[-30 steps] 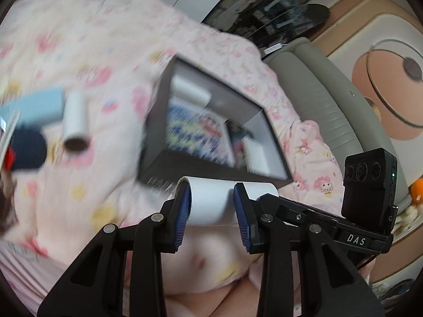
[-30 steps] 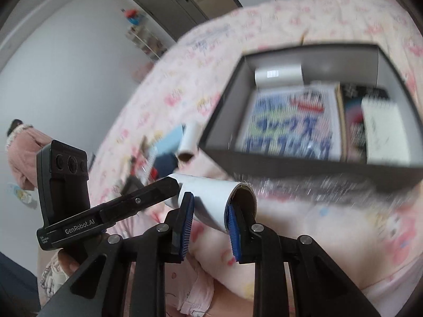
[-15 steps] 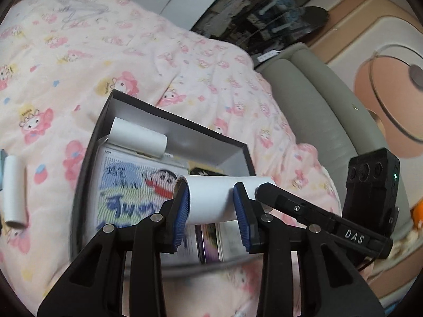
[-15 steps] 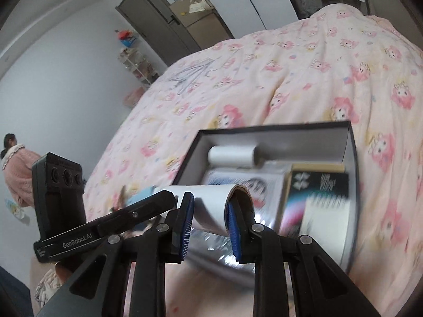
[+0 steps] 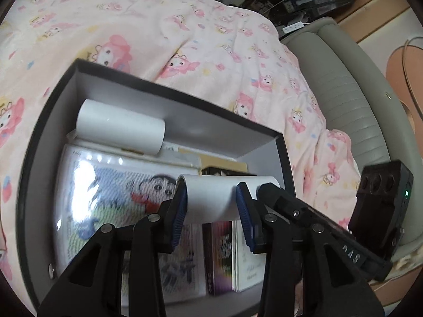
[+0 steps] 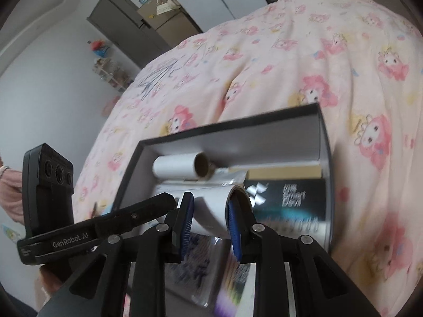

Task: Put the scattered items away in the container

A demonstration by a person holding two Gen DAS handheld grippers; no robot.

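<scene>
A black box with grey inner walls (image 5: 185,124) lies on a pink cartoon-print duvet. It also shows in the right wrist view (image 6: 264,142). Inside lie a white paper roll (image 5: 119,126) (image 6: 177,169), a cartoon picture sleeve (image 5: 119,198), and a dark booklet (image 6: 288,198). My left gripper (image 5: 211,211) and my right gripper (image 6: 208,219) are both shut on one white paper roll (image 5: 211,198) (image 6: 211,211), one at each end, held over the box interior.
The pink duvet (image 5: 211,39) covers the bed all around the box. A grey padded headboard (image 5: 343,92) runs along the right in the left wrist view. A dark door and shelves (image 6: 127,31) stand far behind the bed.
Both grippers have carried the white roll from beside the box's near wall to above the inside of the box. The loose items on the duvet have left view.
</scene>
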